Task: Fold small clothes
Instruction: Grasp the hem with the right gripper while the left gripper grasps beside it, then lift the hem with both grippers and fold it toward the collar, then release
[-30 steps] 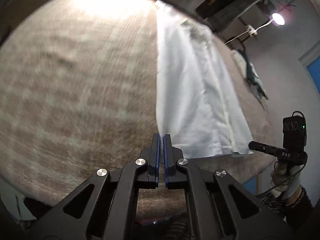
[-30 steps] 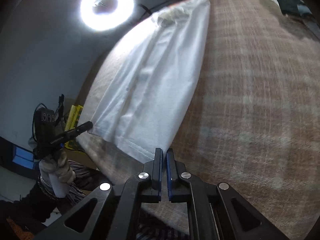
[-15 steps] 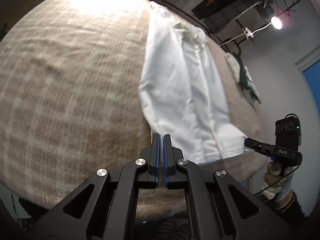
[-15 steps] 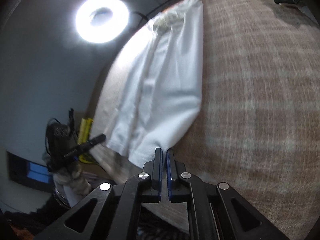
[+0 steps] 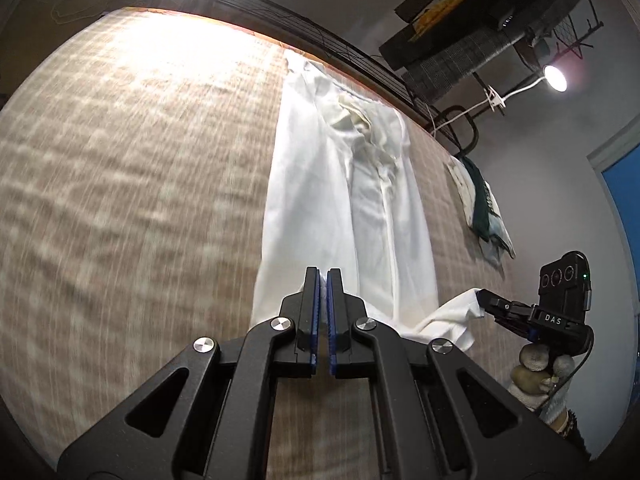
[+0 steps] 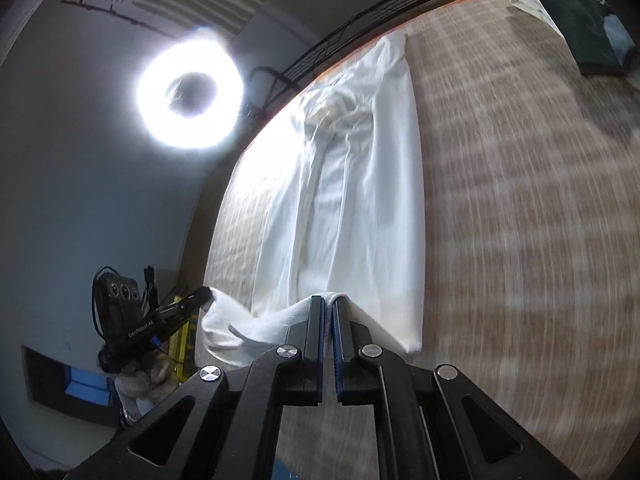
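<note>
A white shirt (image 5: 344,200) lies stretched lengthwise on the tan checked table cover (image 5: 120,184), collar at the far end. It also shows in the right wrist view (image 6: 352,200). My left gripper (image 5: 323,276) is shut on the near hem's left corner. My right gripper (image 6: 328,304) is shut on the hem's other corner. Both hold the hem lifted off the table. Each gripper appears in the other's view, the right gripper (image 5: 486,298) and the left gripper (image 6: 202,294), with white cloth hanging between them.
A pile of dark green and white clothes (image 5: 480,208) lies at the table's far right edge, also seen in the right wrist view (image 6: 576,12). A ring light (image 6: 188,88) and a wire rack (image 5: 480,20) stand behind the table.
Both grippers have risen and pulled the shirt's near hem up off the table. The two hem corners now hang between them, and the views tilt upward.
</note>
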`<state>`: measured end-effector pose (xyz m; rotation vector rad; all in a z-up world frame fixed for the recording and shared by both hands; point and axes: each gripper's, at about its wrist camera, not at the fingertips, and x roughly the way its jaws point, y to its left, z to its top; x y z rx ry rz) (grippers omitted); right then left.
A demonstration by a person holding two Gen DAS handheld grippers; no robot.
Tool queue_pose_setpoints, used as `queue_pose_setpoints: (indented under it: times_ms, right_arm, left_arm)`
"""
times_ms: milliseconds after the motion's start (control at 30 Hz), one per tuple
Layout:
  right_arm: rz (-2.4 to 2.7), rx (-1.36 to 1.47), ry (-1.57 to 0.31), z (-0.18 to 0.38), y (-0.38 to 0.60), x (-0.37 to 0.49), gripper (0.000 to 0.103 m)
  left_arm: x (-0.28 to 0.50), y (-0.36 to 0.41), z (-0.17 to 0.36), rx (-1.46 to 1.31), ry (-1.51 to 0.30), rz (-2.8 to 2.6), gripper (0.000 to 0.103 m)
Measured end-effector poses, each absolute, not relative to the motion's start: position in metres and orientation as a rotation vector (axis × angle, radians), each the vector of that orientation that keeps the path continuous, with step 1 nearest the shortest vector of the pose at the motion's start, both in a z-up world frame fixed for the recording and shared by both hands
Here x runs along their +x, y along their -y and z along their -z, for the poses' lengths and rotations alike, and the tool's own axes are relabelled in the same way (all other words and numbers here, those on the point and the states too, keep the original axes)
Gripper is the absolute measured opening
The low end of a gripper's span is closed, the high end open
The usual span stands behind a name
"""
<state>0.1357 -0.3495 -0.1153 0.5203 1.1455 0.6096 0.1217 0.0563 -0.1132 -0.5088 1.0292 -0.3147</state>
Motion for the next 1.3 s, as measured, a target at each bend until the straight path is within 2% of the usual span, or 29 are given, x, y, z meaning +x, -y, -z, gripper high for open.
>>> queue_pose_setpoints:
  times_ms: [300,567,667,700,733,767,833,933,1067,1133,1300]
  right_arm:
    - [-0.530,0.562,-1.140,0.125,0.352,0.192,0.001]
    - [-0.497,0.554,-1.162,0.143,0.347,0.218,0.001]
    - [-0.486,0.512,-1.161,0.141,0.345,0.222,0.017]
    - [-0.476,0.492,-1.151,0.137,0.347,0.223,0.036]
    - [-0.460,0.467,-1.129,0.132,0.349,0.221,0.037]
    - [-0.466,0.447,-1.110,0.127,0.350,0.219,0.036]
    - [-0.517,0.426,-1.090,0.118,0.348,0.215,0.029]
    - [-0.604,0.365,-1.083,0.113,0.337,0.207,0.025]
    - [-0.614,0.232,-1.101,0.119,0.310,0.199,0.025]
    - [-0.520,0.132,-1.083,0.121,0.303,0.200,0.035]
    - [-0.457,0.103,-1.070,0.126,0.310,0.211,0.035]
  left_arm:
    - [0.180,-0.051,0.134,-0.502,-1.059,0.279,0.001]
    - [0.200,-0.043,0.140,-0.436,-1.040,0.235,0.001]
    - [0.202,-0.050,0.138,-0.422,-1.034,0.195,0.006]
    - [0.201,-0.053,0.136,-0.424,-1.024,0.192,0.011]
    - [0.197,-0.055,0.131,-0.422,-1.004,0.199,0.012]
    - [0.194,-0.055,0.127,-0.408,-0.990,0.216,0.012]
    - [0.188,-0.050,0.121,-0.366,-0.977,0.261,0.012]
    - [0.180,-0.038,0.122,-0.330,-1.002,0.345,0.012]
    - [0.180,-0.023,0.136,-0.234,-1.030,0.297,0.012]
    - [0.186,-0.022,0.140,-0.203,-1.028,0.265,0.012]
    - [0.196,-0.019,0.151,-0.184,-1.043,0.264,0.012]
